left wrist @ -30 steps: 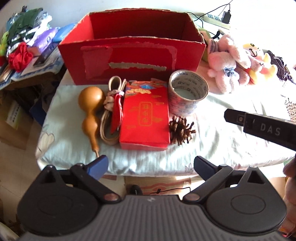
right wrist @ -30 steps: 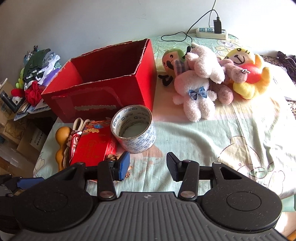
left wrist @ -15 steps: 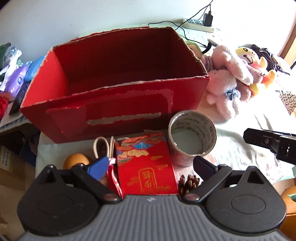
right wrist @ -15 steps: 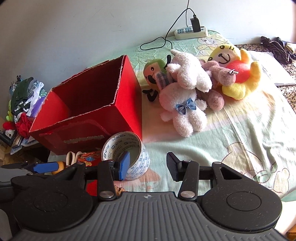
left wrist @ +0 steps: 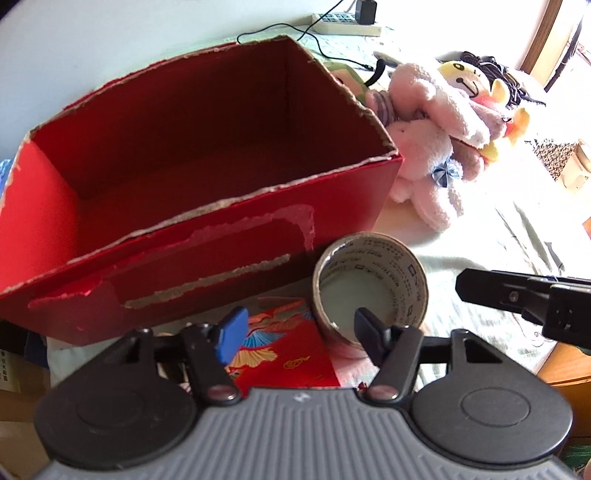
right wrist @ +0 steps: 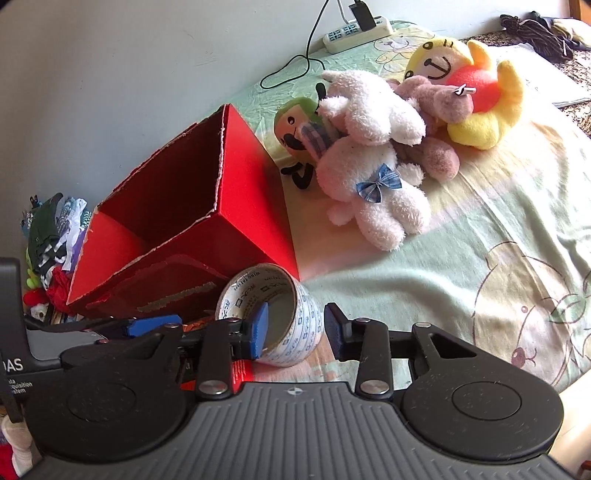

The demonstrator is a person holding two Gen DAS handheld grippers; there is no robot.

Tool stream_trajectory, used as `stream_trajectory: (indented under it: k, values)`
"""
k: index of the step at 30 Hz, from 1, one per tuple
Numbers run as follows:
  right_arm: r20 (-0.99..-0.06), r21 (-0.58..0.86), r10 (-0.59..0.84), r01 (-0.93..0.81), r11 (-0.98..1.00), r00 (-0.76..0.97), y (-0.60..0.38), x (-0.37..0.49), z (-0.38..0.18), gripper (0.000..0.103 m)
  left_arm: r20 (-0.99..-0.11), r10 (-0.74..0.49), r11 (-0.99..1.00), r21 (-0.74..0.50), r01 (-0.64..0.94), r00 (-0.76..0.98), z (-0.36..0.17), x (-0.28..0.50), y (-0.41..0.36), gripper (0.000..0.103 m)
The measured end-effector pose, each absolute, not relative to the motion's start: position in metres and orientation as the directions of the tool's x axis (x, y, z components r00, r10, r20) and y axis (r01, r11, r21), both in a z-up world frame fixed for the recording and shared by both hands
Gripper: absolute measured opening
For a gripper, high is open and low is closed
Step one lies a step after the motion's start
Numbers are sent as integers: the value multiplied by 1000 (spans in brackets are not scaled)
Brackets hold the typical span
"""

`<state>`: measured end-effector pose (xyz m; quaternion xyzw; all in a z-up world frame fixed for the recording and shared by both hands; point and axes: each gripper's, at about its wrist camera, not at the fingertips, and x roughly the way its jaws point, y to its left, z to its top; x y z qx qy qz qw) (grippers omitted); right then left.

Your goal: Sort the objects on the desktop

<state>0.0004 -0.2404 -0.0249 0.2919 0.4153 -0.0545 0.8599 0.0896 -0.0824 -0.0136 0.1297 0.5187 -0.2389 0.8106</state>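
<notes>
Both claws, left claw (left wrist: 297, 330) and right claw (right wrist: 295, 326), are standing apart, gripping nothing. Tape roll (right wrist: 273, 314) is lying near the bed's front edge; a glancing contact risks rolling it off.

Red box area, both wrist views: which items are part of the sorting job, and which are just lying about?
Job:
red box, open-topped
tape roll, in front of the box
red packet, beside the tape
left gripper, right gripper, both open

Lying about:
plush toys
power strip and its cable
pile of clothes
</notes>
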Motion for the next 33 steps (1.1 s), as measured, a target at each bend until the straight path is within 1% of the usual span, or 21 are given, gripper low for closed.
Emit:
stream_trajectory:
  k: [1,3,5,7,8,9,11,15,19,23,24,25,27,33]
  values:
    - [-746,450,142,336,827,650,-238,3,-25,36,-910,-254,848,-47,528,327,-17,93,-84,56]
    - [-747,437,132,332,836,651,-235,9,-27,31,-918,-248,840,-46,540,309,-23,96,-88,53]
    - [-752,433,132,333,838,645,-232,15,-31,30,-914,-246,830,-27,557,322,-23,96,-92,52]
    - [-766,424,128,345,837,630,-230,21,-37,26,-913,-254,820,-27,572,321,-23,97,-94,50]
    - [-768,429,134,348,834,626,-229,23,-40,21,-912,-254,818,-25,575,322,-24,97,-95,50]
    - [-767,437,139,352,828,626,-229,23,-43,17,-911,-246,814,-8,581,332,-24,97,-97,47]
    - [-771,436,132,366,822,623,-228,25,-46,14,-908,-227,806,27,591,352,-26,95,-101,43]
    - [-788,424,117,396,814,604,-230,28,-53,12,-904,-226,782,53,620,362,-25,94,-109,34]
    - [-787,475,148,436,764,598,-236,29,-65,14,-895,-217,766,91,636,390,-30,94,-115,34]
    - [-776,501,171,428,752,607,-241,26,-68,13,-891,-224,768,89,634,395,-29,93,-117,34]
    - [-775,499,169,426,755,609,-242,25,-67,11,-891,-228,768,84,635,393,-28,93,-117,32]
    - [-777,495,165,427,757,608,-245,24,-66,11,-893,-235,769,71,635,385,-26,92,-118,22]
    - [-781,485,161,423,765,604,-252,22,-62,11,-908,-254,775,16,631,334,-27,93,-121,11]
    - [-802,433,150,388,813,579,-277,6,-51,11,-915,-278,787,-43,615,291,-31,81,-148,11]
